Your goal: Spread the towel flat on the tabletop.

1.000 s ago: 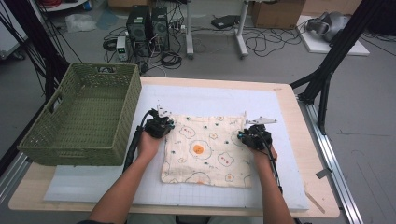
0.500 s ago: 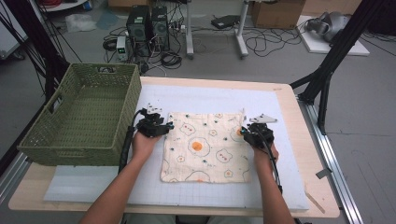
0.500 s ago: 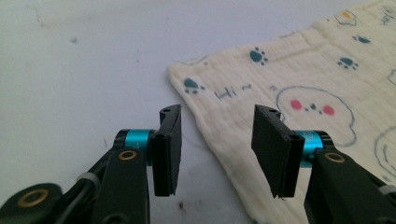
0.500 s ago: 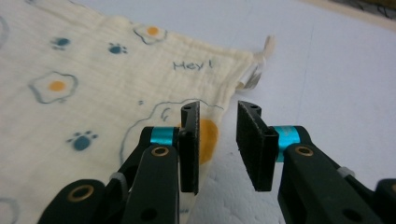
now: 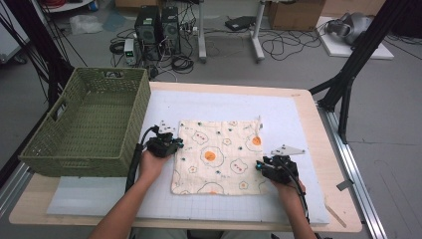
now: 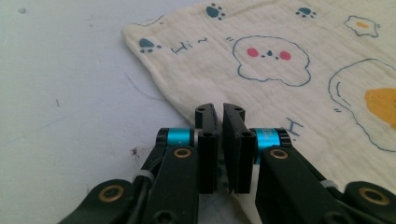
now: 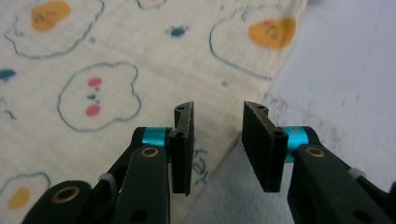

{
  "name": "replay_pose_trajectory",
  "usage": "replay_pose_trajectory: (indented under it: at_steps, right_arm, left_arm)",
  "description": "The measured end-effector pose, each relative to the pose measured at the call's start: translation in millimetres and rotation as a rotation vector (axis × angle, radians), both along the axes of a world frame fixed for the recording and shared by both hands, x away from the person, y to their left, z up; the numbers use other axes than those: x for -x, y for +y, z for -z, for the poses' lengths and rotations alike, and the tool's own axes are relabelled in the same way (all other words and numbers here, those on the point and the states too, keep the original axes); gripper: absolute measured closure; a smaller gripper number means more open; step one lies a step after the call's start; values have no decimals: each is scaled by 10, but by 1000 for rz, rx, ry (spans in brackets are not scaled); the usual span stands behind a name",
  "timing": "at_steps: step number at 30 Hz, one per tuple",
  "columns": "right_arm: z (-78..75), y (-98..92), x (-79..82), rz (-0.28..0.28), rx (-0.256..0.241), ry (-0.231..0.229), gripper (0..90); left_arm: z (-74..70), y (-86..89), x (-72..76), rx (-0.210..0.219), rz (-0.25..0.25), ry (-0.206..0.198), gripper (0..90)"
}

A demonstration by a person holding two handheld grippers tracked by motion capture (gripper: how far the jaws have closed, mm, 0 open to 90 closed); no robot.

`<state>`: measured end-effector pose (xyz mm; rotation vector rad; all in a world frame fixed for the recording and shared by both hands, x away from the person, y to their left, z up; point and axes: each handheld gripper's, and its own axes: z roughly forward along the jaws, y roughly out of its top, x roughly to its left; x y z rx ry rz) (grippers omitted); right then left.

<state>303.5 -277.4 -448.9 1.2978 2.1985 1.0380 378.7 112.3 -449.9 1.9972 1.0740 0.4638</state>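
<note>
On the white mat (image 5: pixel 298 119) the cloth (image 5: pixel 219 154) lies flat. My left gripper (image 6: pixel 219 116) pinches its edge; my right gripper (image 7: pixel 217 114) gapes astride the opposite edge — next I'd close, then fold.

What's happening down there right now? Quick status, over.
Left hand-held gripper shut at cloth's left edge. Right hand-held gripper open over its right edge. Basket alongside, nothing blocking.

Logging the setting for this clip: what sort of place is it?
Likely a lab or workshop recording station: a table with a white gridded mat, black rig struts, and computer towers with loose cables on the floor behind.
</note>
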Motion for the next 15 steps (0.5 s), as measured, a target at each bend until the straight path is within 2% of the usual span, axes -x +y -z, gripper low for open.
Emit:
replay_pose_trajectory:
  at_steps: [1,2,3,5,6,7,8,10,13,15]
  right_arm:
    - [8,-13,18,6,-13,0,719]
    - [4,-21,28,0,-7,-1,820]
    - [-5,-16,43,-8,15,-6,857]
    - [-31,27,70,2,89,-16,865]
    - [-35,39,84,7,109,-23,864]
    - [-32,40,99,18,106,-28,858]
    - [-28,35,115,20,92,-29,827]
    - [-38,15,153,4,77,-51,673]
    - [-113,-47,216,17,36,-118,424]
    - [-180,-94,253,11,1,-135,354]
  left_arm:
    - [4,-11,-3,-7,-10,-11,857]
    - [5,-18,-11,-20,-16,-22,859]
    - [6,-33,-19,-29,-32,-31,861]
    - [8,-34,-35,-21,-52,-31,861]
    - [7,-24,-35,-10,-59,-26,850]
    - [0,3,-32,8,-58,-15,812]
    - [-5,30,-22,48,-56,-9,743]
    - [-31,94,30,122,-34,-23,588]
    - [-61,168,123,202,36,-37,431]
    - [-95,192,181,228,75,-48,360]
